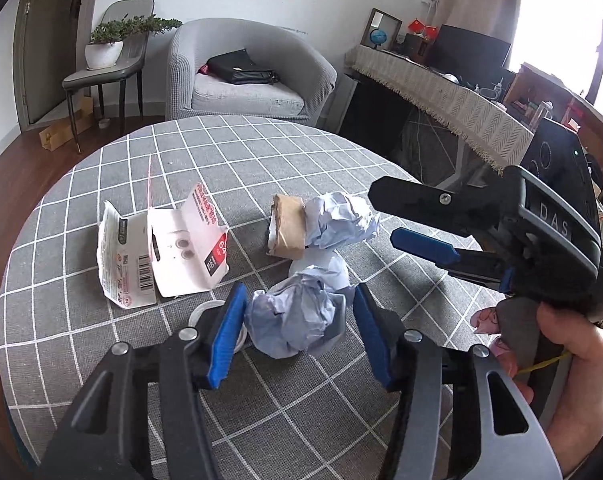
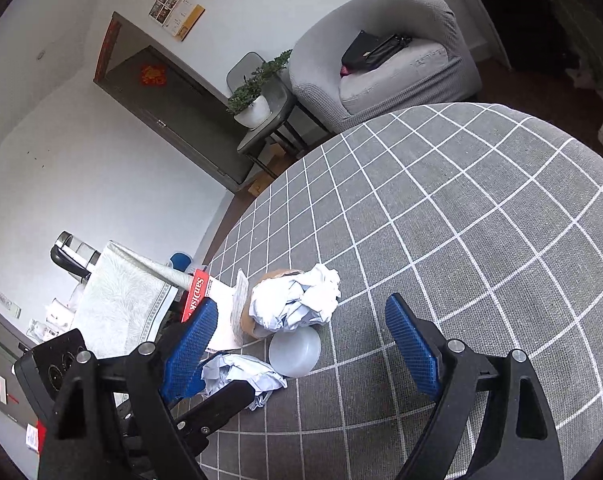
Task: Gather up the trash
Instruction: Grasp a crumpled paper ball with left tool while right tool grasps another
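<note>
My left gripper [image 1: 299, 330] is open, its blue pads either side of a crumpled pale-blue paper ball [image 1: 293, 322] on the checked tablecloth; the left pad looks close to it. A second paper ball [image 1: 339, 220] lies beyond, beside a brown paper wad [image 1: 287, 226]. Torn white SanDisk packaging [image 1: 165, 248] lies to the left. A small white lid [image 1: 207, 308] sits by my left pad. My right gripper [image 2: 301, 344] is open and empty above the table; it shows at right in the left wrist view [image 1: 417, 220]. A translucent round cap [image 2: 295, 352] lies between the balls.
The round table [image 1: 261, 160] has a grey checked cloth. A grey armchair [image 1: 245, 72] with a black bag stands behind, a chair with a potted plant [image 1: 109, 44] to its left, and a cluttered covered desk [image 1: 441, 92] at right.
</note>
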A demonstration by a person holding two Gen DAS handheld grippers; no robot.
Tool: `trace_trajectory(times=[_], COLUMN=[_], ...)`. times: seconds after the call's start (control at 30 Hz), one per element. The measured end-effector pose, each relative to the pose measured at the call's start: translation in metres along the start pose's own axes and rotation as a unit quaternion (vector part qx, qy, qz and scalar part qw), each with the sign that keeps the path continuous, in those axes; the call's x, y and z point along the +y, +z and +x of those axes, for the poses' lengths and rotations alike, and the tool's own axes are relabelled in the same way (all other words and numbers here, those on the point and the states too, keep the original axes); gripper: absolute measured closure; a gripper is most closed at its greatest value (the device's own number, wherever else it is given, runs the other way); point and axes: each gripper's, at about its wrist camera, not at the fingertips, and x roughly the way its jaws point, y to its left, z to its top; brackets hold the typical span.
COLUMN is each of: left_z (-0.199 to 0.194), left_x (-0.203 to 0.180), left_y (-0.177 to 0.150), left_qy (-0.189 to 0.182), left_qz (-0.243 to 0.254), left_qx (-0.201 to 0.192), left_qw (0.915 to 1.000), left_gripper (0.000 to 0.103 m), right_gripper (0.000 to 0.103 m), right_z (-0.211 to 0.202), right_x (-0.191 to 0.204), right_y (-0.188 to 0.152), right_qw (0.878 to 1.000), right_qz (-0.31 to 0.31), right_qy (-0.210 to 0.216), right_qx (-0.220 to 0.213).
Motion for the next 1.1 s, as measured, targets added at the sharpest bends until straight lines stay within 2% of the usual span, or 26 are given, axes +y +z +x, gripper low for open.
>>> trace_trajectory(times=[0.07,0.37,0.57,0.67,0.9,1.0,1.07,1.1], left_z=[-0.001,-0.017,-0.035,-0.045,-0.066,-0.077,-0.083,-0.086], left_x=[0.003,0.007,0.021,0.029,0.042,0.048,0.052,0.054], left_y=[0.0,0.0,0.005,0.007,0.005,0.003,0.002,0.002], left_qy=[-0.005,-0.014,-0.022,-0.022,-0.017,-0.016,-0.012,-0.009], left_qz=[-0.007,-0.011,-0.03,-0.038,-0.046,-0.049,-0.048,-0.047], left_qx=[-0.001,-0.02,-0.045,-0.058,-0.081,-0.092,-0.098,-0.099], left_qw=[1.0,0.9996,0.9983,0.9973,0.9955,0.9944,0.994,0.9939], left_gripper=[0.053,0.053,0.053,0.053,0.053,0.053,0.053,0.053], right_gripper=[0.016,0.016,0.017,0.022,0.025,0.034,0.047,0.049], right_z=[0.006,0.021,0.023,0.022,0.026,0.031,0.034,0.034], right_x=[0.002,0.007,0.011,0.01,0.015,0.021,0.025,0.026], right_y=[-0.001,-0.001,-0.001,-0.003,-0.006,-0.007,-0.007,-0.007], right_qw=[1.0,1.0,1.0,0.999,0.999,0.999,0.998,0.998], right_qz=[0.002,0.002,-0.012,-0.015,-0.03,-0.038,-0.047,-0.047], right_qy=[0.004,-0.001,-0.026,-0.038,-0.041,-0.036,-0.044,-0.046], right_qx=[0.003,0.007,0.003,0.001,0.008,0.013,0.012,0.009])
